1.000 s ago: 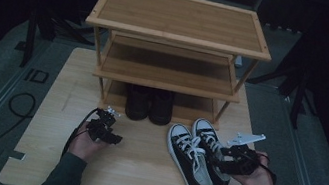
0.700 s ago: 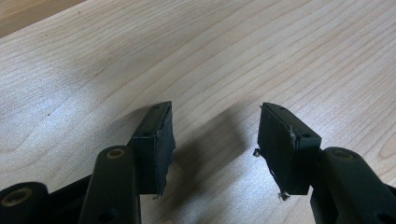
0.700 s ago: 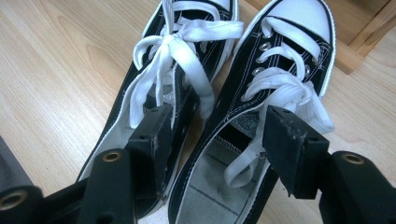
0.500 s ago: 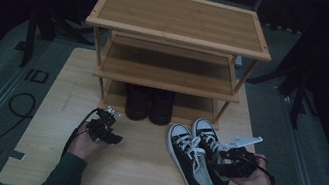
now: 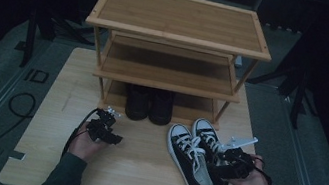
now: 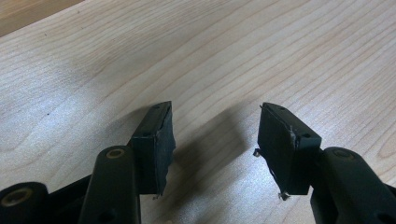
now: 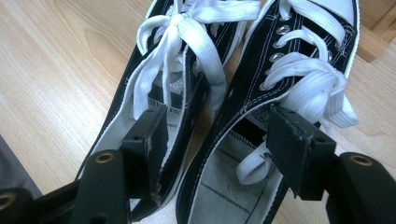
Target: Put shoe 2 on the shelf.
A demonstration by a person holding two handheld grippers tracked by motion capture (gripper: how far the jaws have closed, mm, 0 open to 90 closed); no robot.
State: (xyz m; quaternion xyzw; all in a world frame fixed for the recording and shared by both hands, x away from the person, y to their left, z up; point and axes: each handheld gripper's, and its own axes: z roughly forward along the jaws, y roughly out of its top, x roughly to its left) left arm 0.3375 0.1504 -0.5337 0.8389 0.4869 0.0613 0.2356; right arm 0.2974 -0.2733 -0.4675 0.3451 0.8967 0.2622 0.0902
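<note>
Wooden worktop (image 5: 139,169) holds two black sneakers (image 5: 197,156). Right hand-held gripper (image 7: 217,140) is wide above their heels. Left hand-held gripper (image 6: 215,140) is wide, holding nothing.

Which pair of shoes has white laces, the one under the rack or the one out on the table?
The black canvas sneakers out on the table beside the right tongs; the all-dark pair sits under the wooden rack.

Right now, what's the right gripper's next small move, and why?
Probably close the right gripper: its open jaws straddle the adjoining inner walls of both sneakers, one jaw inside each shoe, so closing should pinch the pair together. The left gripper hangs open over bare table.
</note>
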